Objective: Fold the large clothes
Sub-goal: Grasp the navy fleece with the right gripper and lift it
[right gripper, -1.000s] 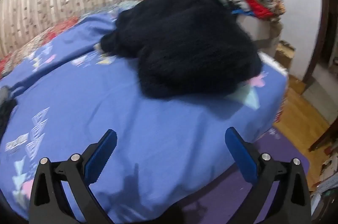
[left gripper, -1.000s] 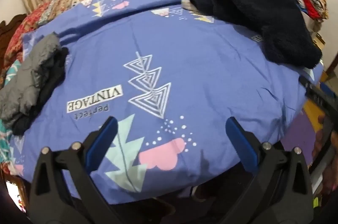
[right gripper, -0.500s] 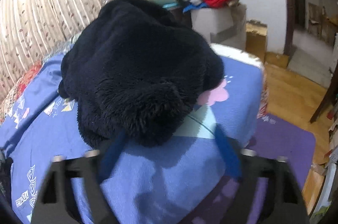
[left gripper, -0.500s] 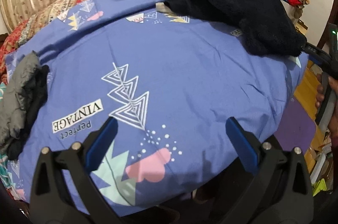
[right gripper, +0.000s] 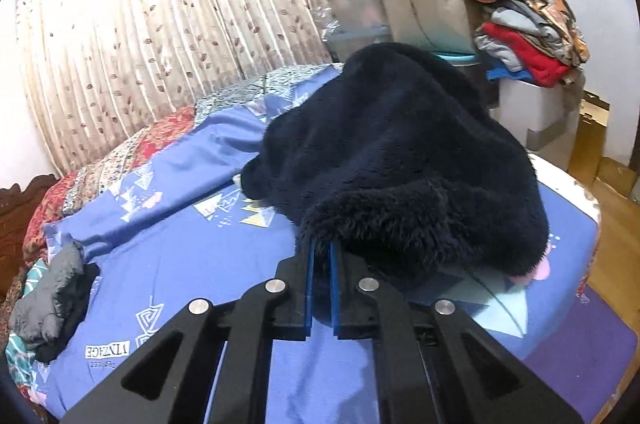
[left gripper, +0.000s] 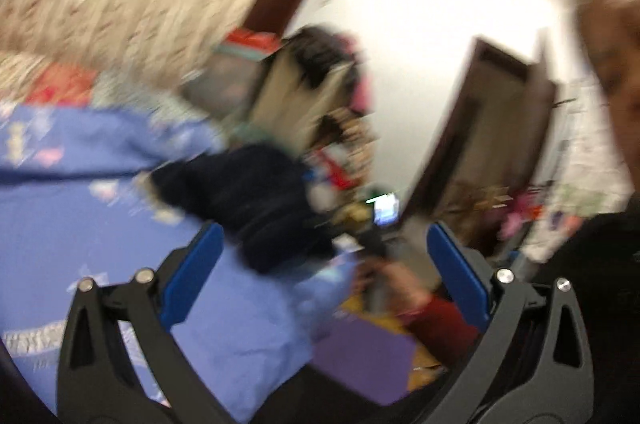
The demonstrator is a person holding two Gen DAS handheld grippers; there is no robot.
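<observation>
On the far left of the bed (right gripper: 208, 240), a grey bundle (right gripper: 52, 296) lies apart, likely waiting its turn. The left gripper (left gripper: 320, 256) hangs with its jaws spread wide and nothing between them, free to take a second corner. Its view is too smeared to say more. Right of centre, the dark fleece (right gripper: 400, 160) sits heaped on the blue sheet. The right gripper (right gripper: 321, 260) has just closed its jaws, and they now pinch the fleece's near edge, probably to lift and spread it. Behind, clear bins (right gripper: 356, 8) hold blurred contents; a white box (right gripper: 528, 104) carries stacked clothes (right gripper: 524, 36).
</observation>
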